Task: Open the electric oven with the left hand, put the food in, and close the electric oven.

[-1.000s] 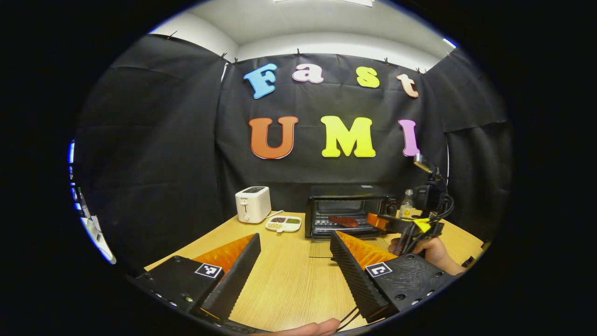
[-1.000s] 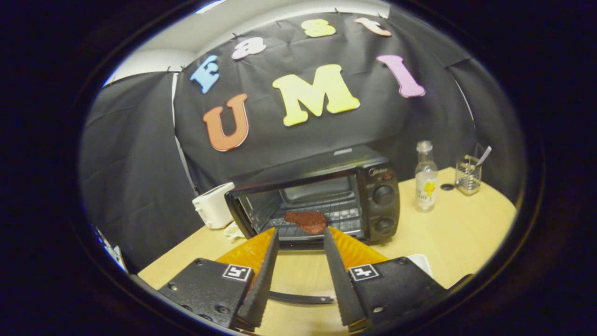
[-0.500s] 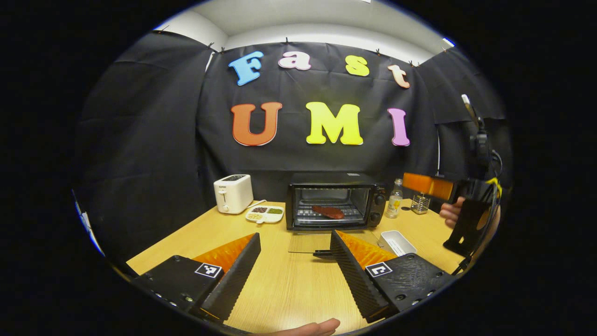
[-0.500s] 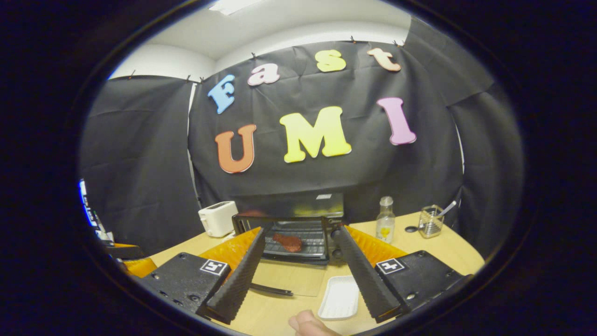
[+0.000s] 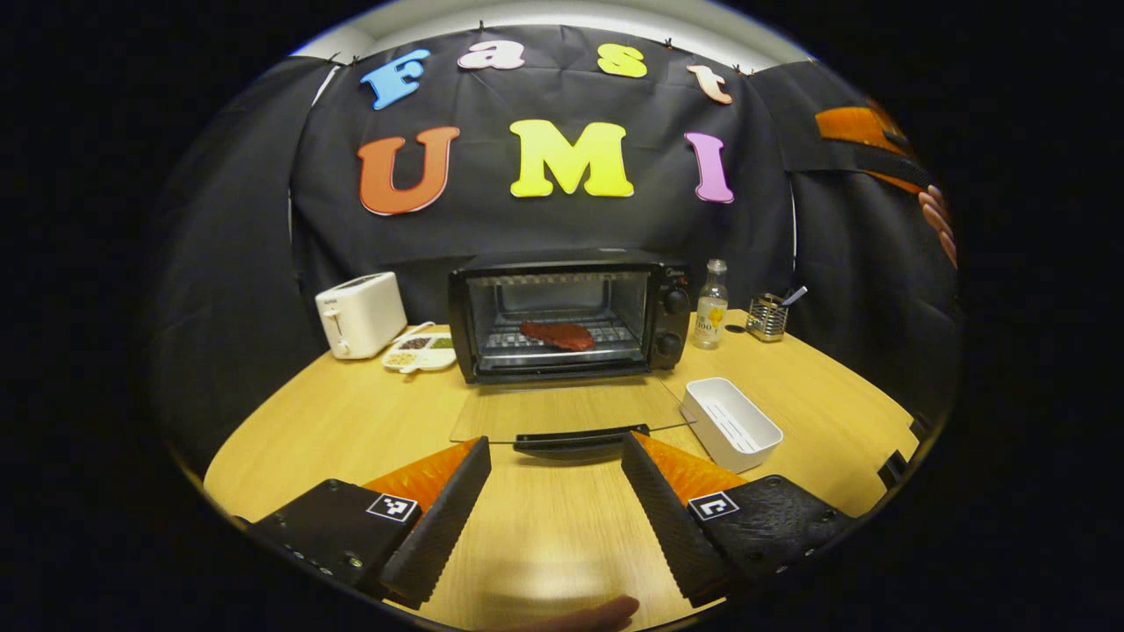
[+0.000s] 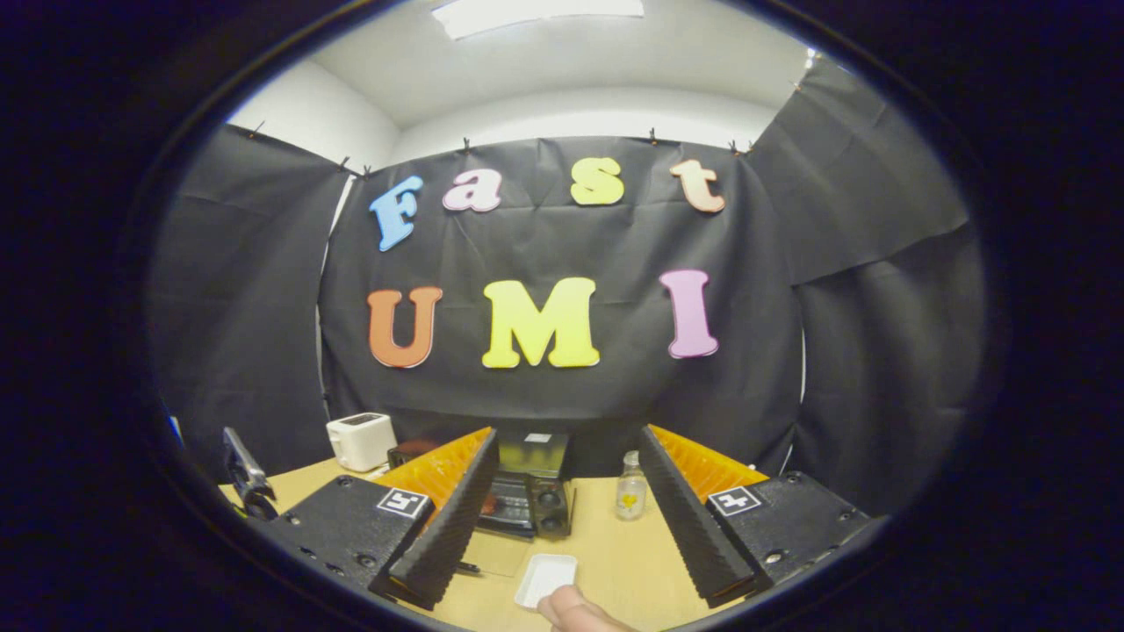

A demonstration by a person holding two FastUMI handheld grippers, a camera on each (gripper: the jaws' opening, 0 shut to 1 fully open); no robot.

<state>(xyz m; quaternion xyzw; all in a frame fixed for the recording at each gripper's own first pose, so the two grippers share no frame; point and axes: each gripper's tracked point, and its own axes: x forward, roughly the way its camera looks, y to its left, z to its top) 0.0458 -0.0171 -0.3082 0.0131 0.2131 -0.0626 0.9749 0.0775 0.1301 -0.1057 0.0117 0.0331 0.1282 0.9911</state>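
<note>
The black electric oven (image 5: 562,263) stands at the back of the wooden table with its glass door (image 5: 571,408) folded down flat. A reddish-brown piece of food (image 5: 558,334) lies on the rack inside. My left gripper (image 5: 555,441) is open and empty, just in front of the door's handle (image 5: 580,439). The right gripper (image 5: 865,140) hangs high at the right in a hand (image 5: 938,219). In the right gripper view, the right gripper (image 6: 569,434) is open and empty, raised well back from the oven (image 6: 527,500).
An empty white tray (image 5: 731,423) sits right of the oven door. A white toaster (image 5: 360,313) and a compartment dish (image 5: 420,351) stand left of the oven. A small bottle (image 5: 711,305) and a wire holder (image 5: 767,318) stand to its right.
The right gripper has drawn back and risen away from the oven, leaving the food on the rack. The left gripper has come closer to the open door.
</note>
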